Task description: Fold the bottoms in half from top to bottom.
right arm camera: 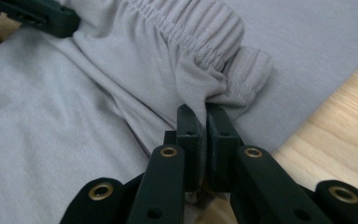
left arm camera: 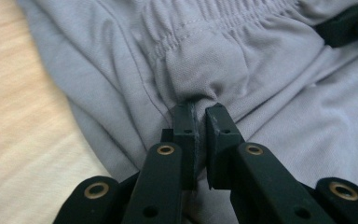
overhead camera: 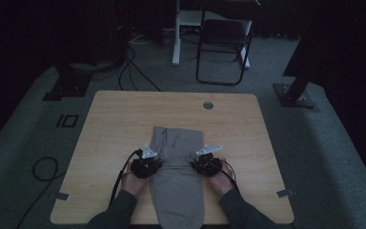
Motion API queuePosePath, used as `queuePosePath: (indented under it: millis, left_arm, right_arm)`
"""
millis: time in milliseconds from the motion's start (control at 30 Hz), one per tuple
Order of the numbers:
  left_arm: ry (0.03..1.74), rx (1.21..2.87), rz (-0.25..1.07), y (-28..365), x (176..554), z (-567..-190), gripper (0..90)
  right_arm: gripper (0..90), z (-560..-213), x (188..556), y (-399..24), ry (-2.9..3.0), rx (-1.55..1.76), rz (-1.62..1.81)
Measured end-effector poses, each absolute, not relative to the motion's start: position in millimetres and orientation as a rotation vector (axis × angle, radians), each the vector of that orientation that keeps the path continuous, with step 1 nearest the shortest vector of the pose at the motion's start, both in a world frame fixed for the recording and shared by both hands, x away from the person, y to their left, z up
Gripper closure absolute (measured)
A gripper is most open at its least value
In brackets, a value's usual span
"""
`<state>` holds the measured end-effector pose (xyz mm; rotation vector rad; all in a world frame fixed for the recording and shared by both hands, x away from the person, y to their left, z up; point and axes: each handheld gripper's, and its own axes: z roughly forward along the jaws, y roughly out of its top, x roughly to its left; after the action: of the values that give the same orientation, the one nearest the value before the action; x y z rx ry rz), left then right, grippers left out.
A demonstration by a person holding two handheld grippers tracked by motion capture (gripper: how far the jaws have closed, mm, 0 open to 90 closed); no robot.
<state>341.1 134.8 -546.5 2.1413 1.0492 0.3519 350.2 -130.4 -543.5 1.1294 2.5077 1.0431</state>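
Note:
A pair of grey trousers [overhead camera: 177, 186] lies lengthwise on the wooden table [overhead camera: 109, 129], folded over on itself, its near end hanging off the front edge. The elastic waistband [left arm camera: 223, 23] is gathered across the middle of the cloth. My left gripper [overhead camera: 158, 160] is shut on the waistband's left corner; in the left gripper view its jaws pinch a fold of grey cloth [left arm camera: 200, 79]. My right gripper [overhead camera: 195, 161] is shut on the waistband's right corner [right arm camera: 205, 79], close above the lower layer of the trousers [right arm camera: 37, 140].
A round cable hole [overhead camera: 208, 105] sits near the table's far edge. Behind the table stand a black folding chair [overhead camera: 223, 43] and a white desk leg [overhead camera: 176, 33]. Dark stand feet [overhead camera: 295, 95] and cables [overhead camera: 43, 167] lie on the carpet around.

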Motion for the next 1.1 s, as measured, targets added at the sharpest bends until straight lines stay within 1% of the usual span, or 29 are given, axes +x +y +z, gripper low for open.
queuePosePath:
  millis: [433, 667, 900, 1100]
  left_arm:
    - [1.084, 2.128, 0.393, 137, 370, -547, 84.4]
    - [1.122, 2.101, 0.401, 134, 394, -547, 84.3]
    - [1.149, 2.091, 0.426, 129, 419, -547, 84.4]
    - [1.177, 2.067, 0.441, 123, 438, -547, 84.4]
  right_arm:
    - [85.9, -545, 387, -121, 2.443, 1.13, 1.031]
    - [86.0, -547, 410, -121, 2.41, 1.158, 1.042]
    - [86.1, -546, 437, -119, 2.382, 1.199, 1.021]
    - [86.2, -545, 464, -119, 2.328, 1.304, 1.02]
